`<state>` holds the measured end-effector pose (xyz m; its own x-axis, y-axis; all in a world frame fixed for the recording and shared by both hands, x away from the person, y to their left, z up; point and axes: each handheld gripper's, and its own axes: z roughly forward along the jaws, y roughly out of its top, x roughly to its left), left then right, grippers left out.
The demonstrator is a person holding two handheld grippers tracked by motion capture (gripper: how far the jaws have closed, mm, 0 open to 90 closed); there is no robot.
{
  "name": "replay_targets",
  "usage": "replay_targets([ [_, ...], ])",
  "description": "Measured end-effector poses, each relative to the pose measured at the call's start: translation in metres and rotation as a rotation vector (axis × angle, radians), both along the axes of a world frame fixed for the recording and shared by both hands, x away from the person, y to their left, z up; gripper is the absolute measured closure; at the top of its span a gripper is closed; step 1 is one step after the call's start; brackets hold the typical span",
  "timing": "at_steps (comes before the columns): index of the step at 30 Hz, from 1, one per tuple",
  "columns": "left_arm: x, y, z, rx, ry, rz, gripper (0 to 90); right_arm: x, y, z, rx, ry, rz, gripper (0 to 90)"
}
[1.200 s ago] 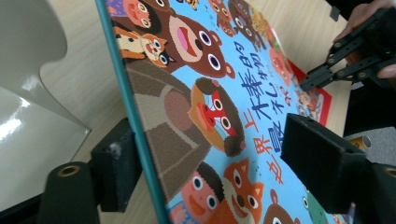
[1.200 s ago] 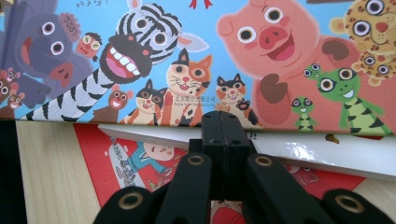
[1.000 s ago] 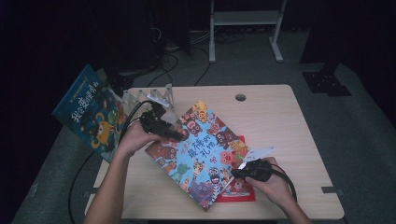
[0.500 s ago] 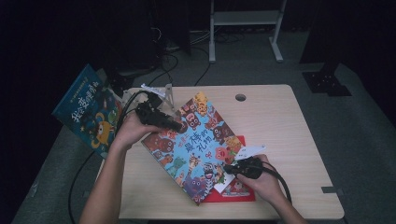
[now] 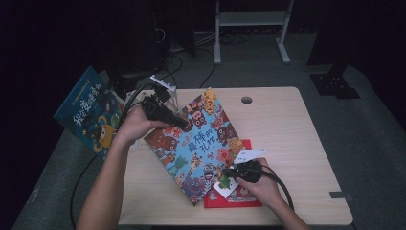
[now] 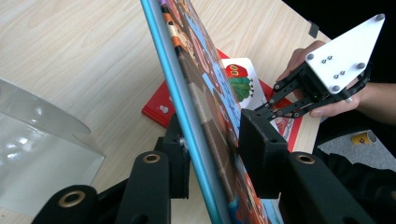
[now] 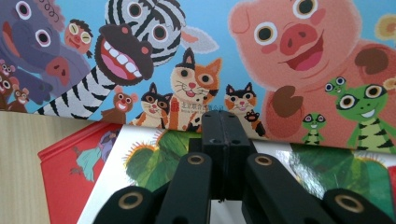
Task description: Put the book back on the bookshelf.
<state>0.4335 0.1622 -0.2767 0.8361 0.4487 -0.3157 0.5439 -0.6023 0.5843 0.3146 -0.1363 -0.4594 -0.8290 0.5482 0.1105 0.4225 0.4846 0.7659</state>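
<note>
A large picture book with cartoon animals [image 5: 201, 143] lies slanted across the table's middle, its left side raised. My left gripper [image 5: 165, 115] is shut on the book's upper left edge. In the left gripper view the jaws of the left gripper [image 6: 212, 140] clamp the book [image 6: 205, 88] by its blue spine. My right gripper [image 5: 234, 171] sits at the book's lower right edge, jaws pressed together with nothing seen between them. In the right gripper view the right gripper [image 7: 223, 119] touches the book's [image 7: 196, 56] lower edge, above a white caterpillar book [image 7: 154, 158].
A red book [image 5: 239, 199] lies under the white caterpillar book [image 5: 249, 155] near the table's front. A blue book [image 5: 91, 112] leans off the table's left side. A clear plastic stand [image 5: 165, 88] stands at the back left. The wooden table [image 5: 292, 129] has a cable hole [image 5: 246, 100].
The left gripper has drawn the animal book back and to the left, tilting it up on that side. The right gripper has slid left, against the book's lower edge.
</note>
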Motion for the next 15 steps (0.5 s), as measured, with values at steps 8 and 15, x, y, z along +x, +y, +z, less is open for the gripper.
replay_targets([
  [8, 0.001, -0.011, 0.012, 0.026, 0.027, -0.009, 69.7, 0.001, 0.005, 0.0, 0.0, -0.011, -0.001, 89.5],
  [15, 0.001, -0.017, 0.02, 0.042, 0.068, -0.004, 73.5, 0.001, 0.006, -0.001, 0.001, -0.018, -0.001, 89.4],
])
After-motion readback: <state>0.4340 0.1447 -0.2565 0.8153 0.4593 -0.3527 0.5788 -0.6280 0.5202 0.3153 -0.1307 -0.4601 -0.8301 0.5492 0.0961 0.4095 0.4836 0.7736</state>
